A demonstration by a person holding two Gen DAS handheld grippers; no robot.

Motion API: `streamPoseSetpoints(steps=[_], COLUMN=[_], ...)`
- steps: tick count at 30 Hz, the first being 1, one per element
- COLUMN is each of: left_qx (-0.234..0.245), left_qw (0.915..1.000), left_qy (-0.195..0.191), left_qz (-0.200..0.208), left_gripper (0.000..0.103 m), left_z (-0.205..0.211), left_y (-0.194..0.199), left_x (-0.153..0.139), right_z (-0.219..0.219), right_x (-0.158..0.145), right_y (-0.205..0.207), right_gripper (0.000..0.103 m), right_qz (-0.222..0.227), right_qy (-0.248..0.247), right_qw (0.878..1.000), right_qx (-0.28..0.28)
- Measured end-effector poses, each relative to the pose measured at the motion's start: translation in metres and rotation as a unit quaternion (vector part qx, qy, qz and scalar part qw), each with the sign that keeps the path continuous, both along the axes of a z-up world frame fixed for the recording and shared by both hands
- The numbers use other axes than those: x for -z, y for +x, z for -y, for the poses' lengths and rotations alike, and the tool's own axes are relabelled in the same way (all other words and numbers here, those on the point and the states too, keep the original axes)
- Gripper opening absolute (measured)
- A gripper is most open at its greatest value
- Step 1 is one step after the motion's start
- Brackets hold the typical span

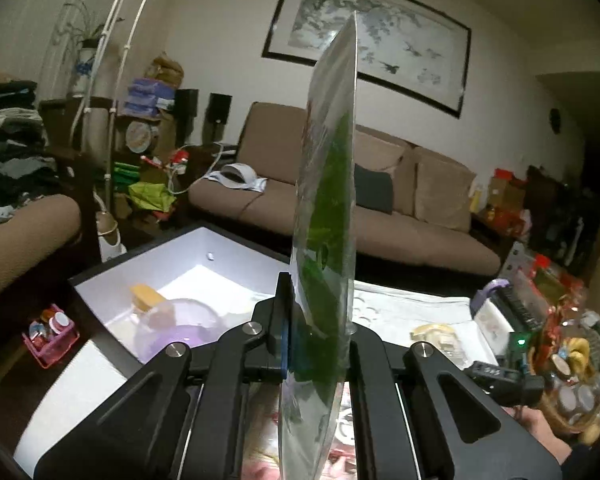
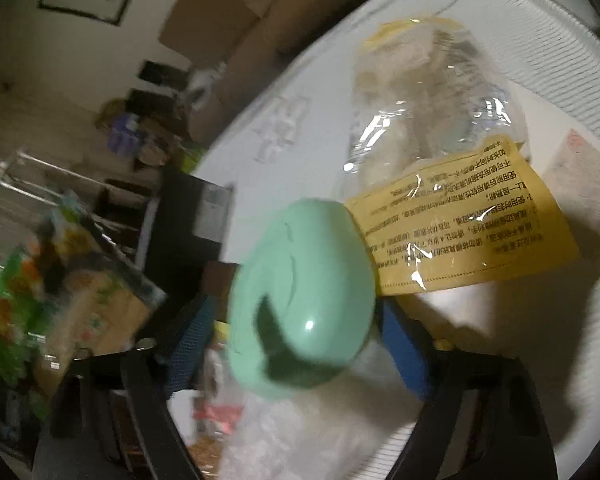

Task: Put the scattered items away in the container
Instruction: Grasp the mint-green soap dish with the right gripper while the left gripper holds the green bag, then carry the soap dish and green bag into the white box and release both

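In the white container (image 1: 168, 264) on the table: a clear bottle w/ yellow cap (image 1: 168, 316) lying on its side, purple liquid inside. Just beside the box, left gripper (image 1: 316, 344) is clenched on a flat green-printed packet (image 1: 332, 208), held edge-on, upright above the table. Right gripper (image 2: 296, 344): jaws apart, a mint-green egg-shaped item (image 2: 300, 296) between the blue pads; contact unclear, view blurred. Beyond it a clear bag w/ yellow label (image 2: 456, 220) on white cloth (image 2: 560, 80).
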State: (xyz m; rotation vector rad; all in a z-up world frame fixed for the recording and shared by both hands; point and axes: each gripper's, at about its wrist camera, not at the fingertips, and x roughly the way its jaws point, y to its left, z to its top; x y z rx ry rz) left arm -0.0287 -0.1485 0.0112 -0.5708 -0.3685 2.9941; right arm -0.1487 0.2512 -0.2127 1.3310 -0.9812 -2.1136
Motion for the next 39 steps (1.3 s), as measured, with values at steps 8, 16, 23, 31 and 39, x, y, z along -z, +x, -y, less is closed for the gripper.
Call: streamPoseSetpoints(steps=[8, 16, 23, 31, 39], left_qx=[-0.004, -0.002, -0.003, -0.028, -0.075], left_qw=[1.0000, 0.9998, 0.9990, 0.9941, 0.9904], left_qy=[0.000, -0.017, -0.042, -0.085, -0.082], left_qz=[0.002, -0.002, -0.014, -0.061, -0.081], left_gripper=[0.007, 0.007, 0.007, 0.007, 0.007], left_z=[0.011, 0.008, 0.002, 0.007, 0.043], left_y=[0.000, 0.003, 0.003, 0.016, 0.013], left_x=[0.000, -0.003, -0.018, -0.051, -0.060], right_z=[0.009, 0.006, 0.034, 0.072, 0.128], right_x=[-0.037, -0.135, -0.200, -0.226, -0.234], right_y=[0.007, 0.039, 0.082, 0.100, 0.098], right_gripper=[0.021, 0.005, 0.005, 0.005, 0.005], right_qz=[-0.080, -0.217, -0.297, -0.339, -0.369], right_qy=[-0.011, -0.024, 0.095, 0.132, 0.135], right_qw=[0.996, 0.975, 0.947, 0.928, 0.913], right_qx=[-0.031, -0.047, -0.073, -0.084, -0.114])
